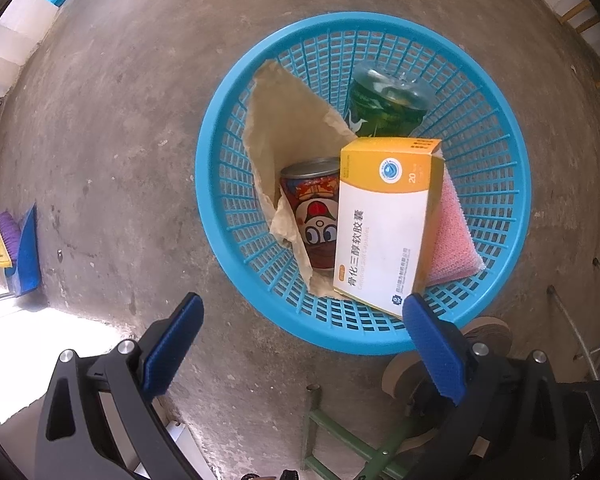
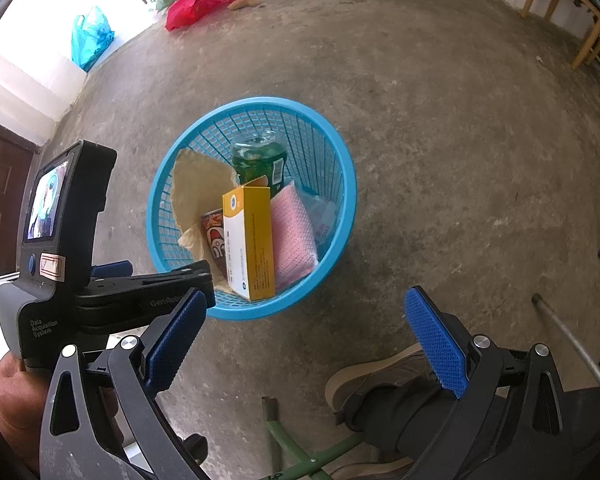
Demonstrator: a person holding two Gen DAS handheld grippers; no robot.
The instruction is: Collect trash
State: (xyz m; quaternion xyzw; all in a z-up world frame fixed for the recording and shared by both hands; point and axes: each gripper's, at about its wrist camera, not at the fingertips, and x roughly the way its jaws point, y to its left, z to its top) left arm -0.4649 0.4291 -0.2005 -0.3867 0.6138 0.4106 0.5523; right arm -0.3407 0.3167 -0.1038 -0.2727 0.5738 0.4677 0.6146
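A blue plastic basket (image 1: 500, 184) (image 2: 340, 216) stands on the concrete floor. In it are a yellow and white medicine box (image 1: 384, 224) (image 2: 250, 240), a red cartoon can (image 1: 312, 216) (image 2: 214, 240), a green can (image 1: 384, 104) (image 2: 260, 160), brown paper (image 1: 288, 128) (image 2: 196, 184) and a pink sponge cloth (image 1: 456, 236) (image 2: 292, 236). My left gripper (image 1: 300, 312) is open and empty above the basket's near rim. My right gripper (image 2: 304, 312) is open and empty, near the basket's front edge. The left gripper's body (image 2: 100, 280) shows at left in the right wrist view.
A blue dustpan with a brush (image 1: 20, 248) leans at the left wall. A teal bag (image 2: 90, 38) and a red bag (image 2: 196, 4) lie at the back. Wooden furniture legs (image 2: 560, 4) stand at the right. A shoe (image 2: 380, 388) and a green metal frame (image 2: 300, 452) are below.
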